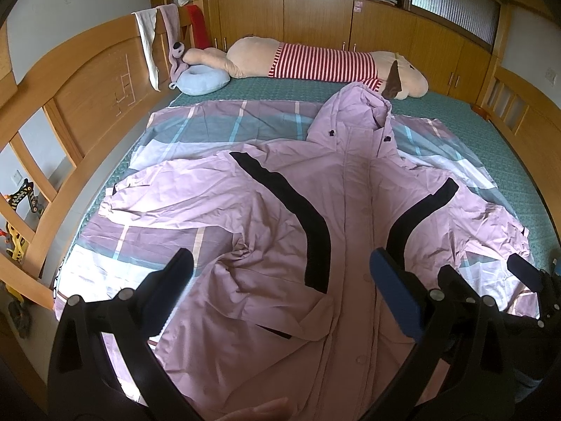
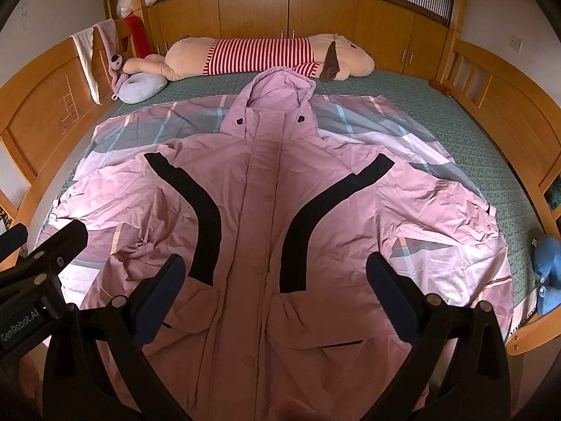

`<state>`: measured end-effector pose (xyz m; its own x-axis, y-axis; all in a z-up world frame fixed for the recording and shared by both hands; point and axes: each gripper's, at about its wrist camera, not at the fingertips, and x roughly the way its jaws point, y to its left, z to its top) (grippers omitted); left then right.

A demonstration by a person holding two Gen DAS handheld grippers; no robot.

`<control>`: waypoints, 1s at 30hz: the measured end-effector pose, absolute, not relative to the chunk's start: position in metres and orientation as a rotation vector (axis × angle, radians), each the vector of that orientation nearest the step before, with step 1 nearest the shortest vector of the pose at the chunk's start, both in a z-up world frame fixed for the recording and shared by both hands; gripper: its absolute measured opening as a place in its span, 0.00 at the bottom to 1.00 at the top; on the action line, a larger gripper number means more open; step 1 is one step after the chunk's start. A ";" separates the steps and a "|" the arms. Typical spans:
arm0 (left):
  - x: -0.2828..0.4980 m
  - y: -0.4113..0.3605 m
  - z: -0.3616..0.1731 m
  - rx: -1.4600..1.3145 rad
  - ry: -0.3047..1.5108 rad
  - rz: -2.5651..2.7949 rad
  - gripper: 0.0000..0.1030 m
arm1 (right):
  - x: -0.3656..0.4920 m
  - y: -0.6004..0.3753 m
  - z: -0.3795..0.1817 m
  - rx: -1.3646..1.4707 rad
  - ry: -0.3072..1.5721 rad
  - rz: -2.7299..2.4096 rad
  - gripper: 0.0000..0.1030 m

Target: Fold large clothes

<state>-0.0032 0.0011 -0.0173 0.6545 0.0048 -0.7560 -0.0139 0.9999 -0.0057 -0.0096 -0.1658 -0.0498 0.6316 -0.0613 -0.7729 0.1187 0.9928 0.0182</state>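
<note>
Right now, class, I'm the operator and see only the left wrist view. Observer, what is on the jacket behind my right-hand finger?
Observer: The right wrist view shows a flap pocket on the jacket, lying flat.
Operator: Where is the other gripper?
Observer: The right gripper hovers open over the jacket's lower front, holding nothing.
Operator: Anything further right?
Observer: A blue plush toy sits at the right edge of the bed.

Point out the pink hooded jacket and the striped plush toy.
Pink hooded jacket (image 2: 259, 189): right wrist view, on its buttoned front placket.
Striped plush toy (image 2: 259, 54): right wrist view, on its red-and-white striped middle.
</note>
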 end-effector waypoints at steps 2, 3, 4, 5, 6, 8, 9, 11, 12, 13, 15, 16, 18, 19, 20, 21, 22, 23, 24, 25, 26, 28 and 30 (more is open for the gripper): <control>-0.003 0.001 -0.017 -0.012 0.858 0.013 0.98 | -0.010 -0.165 -0.050 0.069 0.882 -0.103 0.99; -0.003 0.001 -0.017 -0.009 0.859 0.015 0.98 | -0.010 -0.166 -0.050 0.069 0.885 -0.106 0.99; -0.002 -0.001 -0.017 -0.007 0.860 0.015 0.98 | -0.009 -0.167 -0.050 0.068 0.887 -0.110 0.99; -0.002 0.000 -0.017 -0.008 0.861 0.014 0.98 | -0.009 -0.168 -0.050 0.069 0.888 -0.116 0.99; -0.003 0.000 -0.018 -0.009 0.865 0.015 0.98 | -0.007 -0.169 -0.051 0.069 0.891 -0.121 0.99; 0.002 0.000 -0.019 -0.012 0.877 0.015 0.98 | -0.007 -0.171 -0.052 0.073 0.896 -0.125 0.99; 0.003 0.001 -0.020 -0.014 0.883 0.016 0.98 | -0.006 -0.171 -0.052 0.071 0.895 -0.126 0.99; 0.008 0.000 -0.021 -0.011 0.890 0.024 0.98 | -0.005 -0.170 -0.052 0.066 0.893 -0.131 0.99; 0.008 0.001 -0.021 -0.012 0.891 0.026 0.98 | -0.005 -0.172 -0.053 0.065 0.894 -0.135 0.99; 0.010 0.001 -0.022 -0.012 0.892 0.026 0.98 | -0.003 -0.170 -0.054 0.065 0.896 -0.137 0.99; 0.010 0.001 -0.022 -0.011 0.892 0.024 0.98 | 0.000 -0.171 -0.056 0.062 0.901 -0.140 0.99; 0.010 0.001 -0.022 -0.010 0.892 0.025 0.98 | 0.000 -0.170 -0.057 0.058 0.900 -0.144 0.99; 0.011 0.001 -0.023 -0.008 0.892 0.018 0.98 | 0.005 -0.171 -0.059 0.032 0.897 -0.147 0.99; 0.014 0.000 -0.024 -0.007 0.892 0.013 0.98 | 0.011 -0.173 -0.061 0.007 0.891 -0.136 0.99; 0.017 -0.001 -0.027 -0.006 0.896 0.010 0.98 | 0.016 -0.175 -0.063 -0.008 0.884 -0.135 0.99; 0.022 -0.001 -0.032 -0.008 0.908 0.007 0.98 | 0.026 -0.183 -0.068 -0.034 0.869 -0.160 0.99; 0.026 -0.003 -0.037 -0.012 0.923 -0.002 0.98 | 0.036 -0.194 -0.075 -0.055 0.860 -0.189 0.99; 0.033 -0.005 -0.043 -0.020 0.939 -0.022 0.98 | 0.047 -0.209 -0.085 -0.071 0.866 -0.202 0.99; 0.040 -0.007 -0.050 -0.024 0.950 -0.040 0.98 | 0.054 -0.221 -0.093 -0.078 0.879 -0.212 0.99; 0.047 -0.010 -0.058 -0.021 0.956 -0.049 0.98 | 0.063 -0.237 -0.105 -0.080 0.901 -0.227 0.99; 0.054 -0.013 -0.066 -0.011 0.959 -0.048 0.98 | 0.074 -0.263 -0.121 -0.075 0.914 -0.250 0.99; 0.066 -0.020 -0.086 0.011 0.991 -0.037 0.98 | 0.083 -0.301 -0.142 -0.034 0.886 -0.273 0.99; 0.080 -0.027 -0.113 -0.001 1.056 -0.041 0.98 | 0.091 -0.347 -0.165 0.022 0.871 -0.346 0.99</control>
